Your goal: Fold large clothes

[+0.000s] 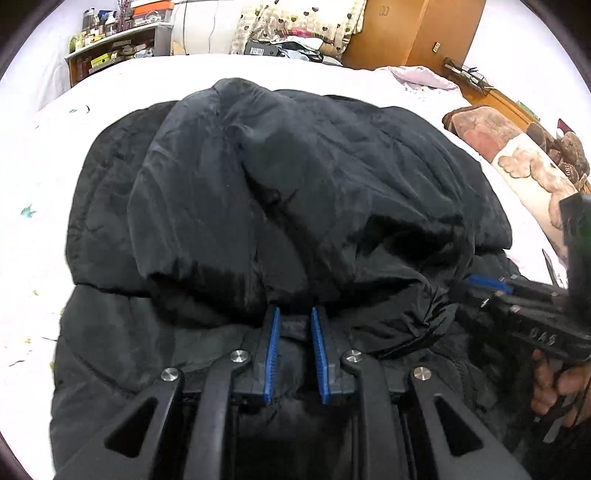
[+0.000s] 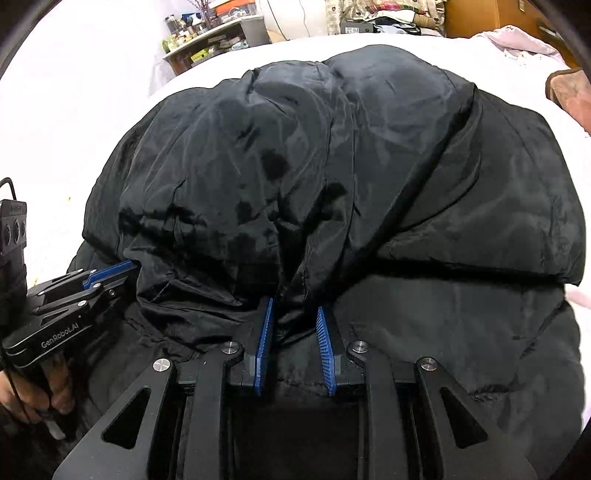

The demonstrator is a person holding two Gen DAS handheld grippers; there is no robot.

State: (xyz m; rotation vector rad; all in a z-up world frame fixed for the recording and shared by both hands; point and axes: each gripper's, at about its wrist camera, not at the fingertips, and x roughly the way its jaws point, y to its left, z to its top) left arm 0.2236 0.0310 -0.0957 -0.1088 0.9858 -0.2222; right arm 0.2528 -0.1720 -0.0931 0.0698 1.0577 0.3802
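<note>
1. So there's a big black puffy jacket [image 1: 288,192] spread over a white bed [image 1: 122,85], and it pretty much fills both wrist views.
2. One part of it is folded over on top, so there's a thick rolled edge [image 1: 229,280] running across right in front of both grippers.
3. Left gripper [image 1: 295,321]: the blue pads sit a bit apart with their tips tucked under that rolled edge. Dark fabric shows in the gap between them, but I honestly can't tell if they're pinching it or just poked in there loose.
4. Right gripper [image 2: 295,308]: same story, tips buried where the fold bunches down into a crease, jaws slightly spread, fabric between them. Can't tell if it's an actual grip.
5. The two grippers are side by side along the same near edge of the jacket. Each one pokes into the other's view from the side, with the person's hand [image 1: 554,387] wrapped round the handle.
6. Background stuff: a cluttered shelf [image 1: 114,48] past the far side of the bed, a cardboard box [image 1: 413,29], and a teddy-bear print blanket [image 1: 524,158] off to the right.
</note>
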